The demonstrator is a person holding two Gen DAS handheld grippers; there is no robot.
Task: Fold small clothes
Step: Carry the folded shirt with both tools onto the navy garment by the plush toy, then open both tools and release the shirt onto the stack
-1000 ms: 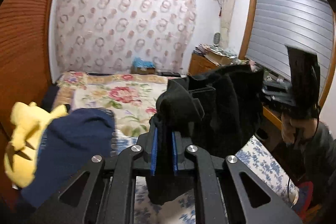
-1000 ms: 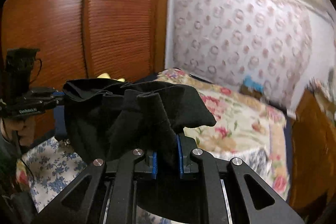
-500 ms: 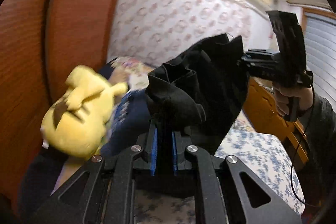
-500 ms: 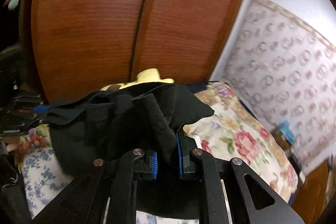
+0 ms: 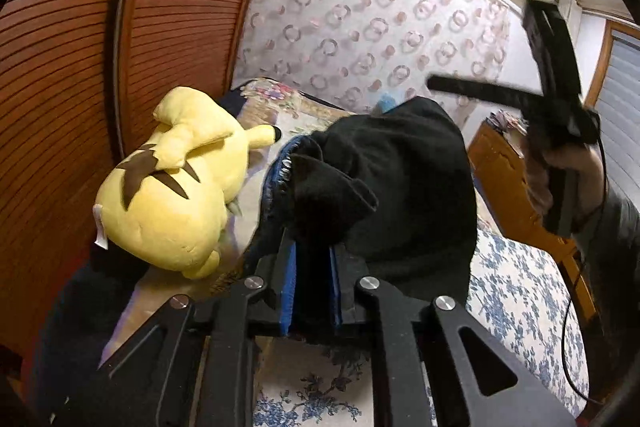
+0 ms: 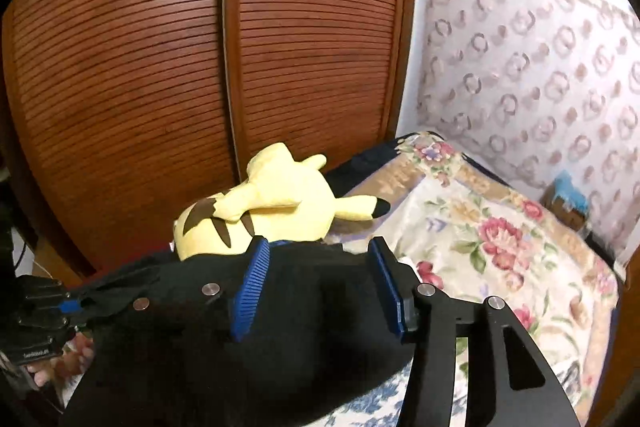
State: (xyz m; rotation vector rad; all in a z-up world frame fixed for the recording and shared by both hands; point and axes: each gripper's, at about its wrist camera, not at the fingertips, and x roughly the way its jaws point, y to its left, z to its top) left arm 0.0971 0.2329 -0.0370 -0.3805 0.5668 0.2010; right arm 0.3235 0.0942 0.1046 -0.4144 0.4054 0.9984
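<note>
While your left gripper [image 5: 314, 283] pinches the one black garment [image 5: 396, 195], your right gripper [image 6: 320, 291] has just been opening over it; one yellow plush toy [image 5: 172, 195] crowds the bed's [image 6: 500, 259] edge.

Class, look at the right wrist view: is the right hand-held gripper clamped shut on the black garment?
No. The right hand-held gripper has just opened; its blue pads stand apart, with the black garment lying loose between them.

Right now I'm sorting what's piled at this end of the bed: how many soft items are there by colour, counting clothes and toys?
Black: 1, the black fabric garment draped between the claws
Dark blue: 1, the dark blue garment edge showing under it
Yellow: 1, the yellow plush toy with brown stripes
Total: 3
</note>
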